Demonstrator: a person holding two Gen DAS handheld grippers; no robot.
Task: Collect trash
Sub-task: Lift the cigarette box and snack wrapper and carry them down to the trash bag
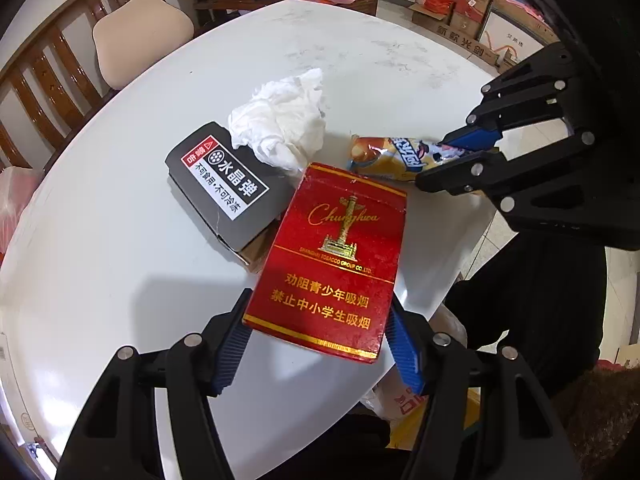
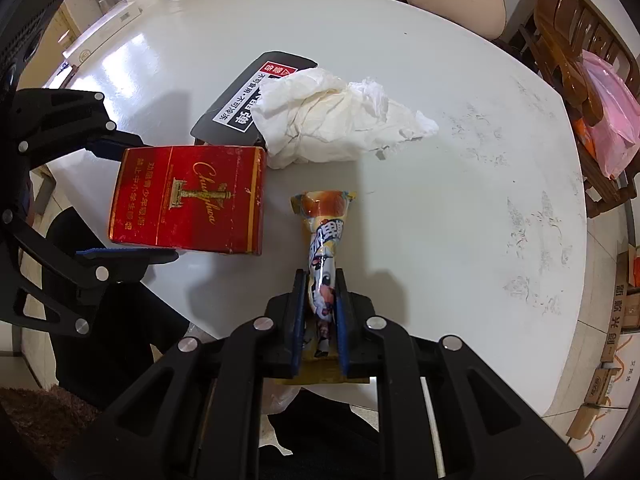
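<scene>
My left gripper (image 1: 318, 330) is shut on a red cigarette pack (image 1: 332, 256), held by its near end above the white table (image 1: 120, 240); the pack (image 2: 188, 204) and left gripper (image 2: 132, 200) also show in the right wrist view. My right gripper (image 2: 320, 280) is shut on a yellow snack wrapper (image 2: 322, 232), squeezed thin between the pads; the wrapper (image 1: 392, 154) and right gripper (image 1: 440, 160) show in the left wrist view. A crumpled white tissue (image 1: 280, 120) and a dark grey box (image 1: 224, 184) lie on the table behind.
Wooden chairs with beige cushions (image 1: 140, 32) stand at the table's far side. A pink plastic bag (image 2: 608, 120) lies on a chair. Cardboard boxes (image 1: 460, 12) sit on the floor. A pale bag (image 1: 408, 392) shows below the table's near edge.
</scene>
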